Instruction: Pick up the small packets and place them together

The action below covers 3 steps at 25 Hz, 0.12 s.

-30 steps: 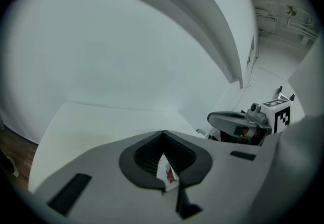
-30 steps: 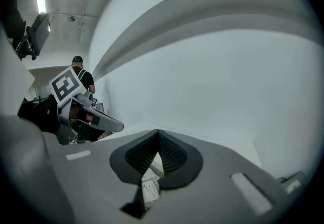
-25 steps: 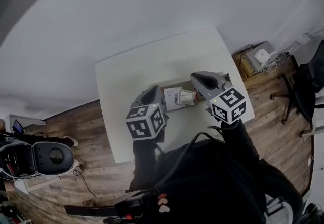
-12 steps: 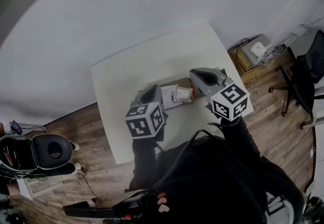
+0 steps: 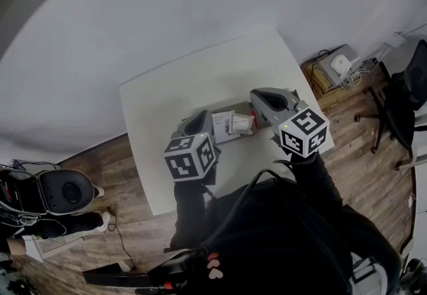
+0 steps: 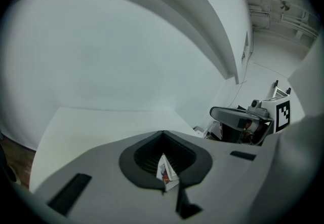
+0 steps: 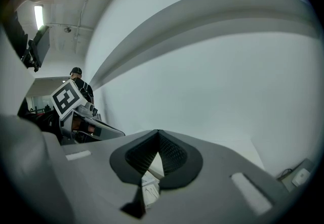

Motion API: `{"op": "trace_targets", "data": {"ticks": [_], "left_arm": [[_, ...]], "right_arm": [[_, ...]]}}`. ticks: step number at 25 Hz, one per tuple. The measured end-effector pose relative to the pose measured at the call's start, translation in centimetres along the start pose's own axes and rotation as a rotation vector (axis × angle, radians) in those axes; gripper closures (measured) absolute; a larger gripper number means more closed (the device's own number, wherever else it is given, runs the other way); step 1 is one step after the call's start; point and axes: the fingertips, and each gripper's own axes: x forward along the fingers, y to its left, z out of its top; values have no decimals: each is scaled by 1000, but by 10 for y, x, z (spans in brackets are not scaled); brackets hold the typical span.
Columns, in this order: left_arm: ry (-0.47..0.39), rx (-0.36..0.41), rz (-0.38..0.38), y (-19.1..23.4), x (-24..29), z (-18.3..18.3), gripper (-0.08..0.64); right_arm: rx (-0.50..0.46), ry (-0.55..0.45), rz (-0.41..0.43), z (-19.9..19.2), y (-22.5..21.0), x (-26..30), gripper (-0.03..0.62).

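**Now: both grippers clamped on packets, mid-table**

Roughly level, the two tools point inward from opposite sides. The left gripper [image 5: 211, 128] comes in from 8 o'clock and the right gripper [image 5: 256, 113] from 3 o'clock. Black sleeves run back to the person at the bottom of the head view. The tips are near each other over the white square table [image 5: 167, 100], w/ the cluster of small flat white packets [image 5: 230, 123] between them.

Left jaws are closed, pinching a small white packet with red print [image 6: 167, 173] that stands on edge in the dark ribbed recess. Right jaws are closed too, w/ a white packet bearing fine grey print lines [image 7: 149, 187] caught at the seam.

Writing: the packet print is too small to read in any view. Each black-and-white marker cube, left [image 5: 190, 157] and right [image 5: 303, 130], shows square patterns only.

View diffs:
- The head view alone shows the wooden floor [image 5: 120, 160], a black office chair [image 5: 400, 107] at 3 o'clock and an open black case [image 5: 63, 193] at 8 o'clock.
- The left gripper view alone shows the red print.
- The right gripper view alone shows a person in a dark cap [image 7: 77, 75] far back at 10 o'clock.
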Motion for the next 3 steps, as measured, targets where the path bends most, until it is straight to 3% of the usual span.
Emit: {"op": "trace_targets", "data": {"ticks": [3], "left_arm": [[-1, -2, 2, 0, 0, 0, 560]], "right_arm": [[2, -3, 7, 1, 0, 0, 592]]}}
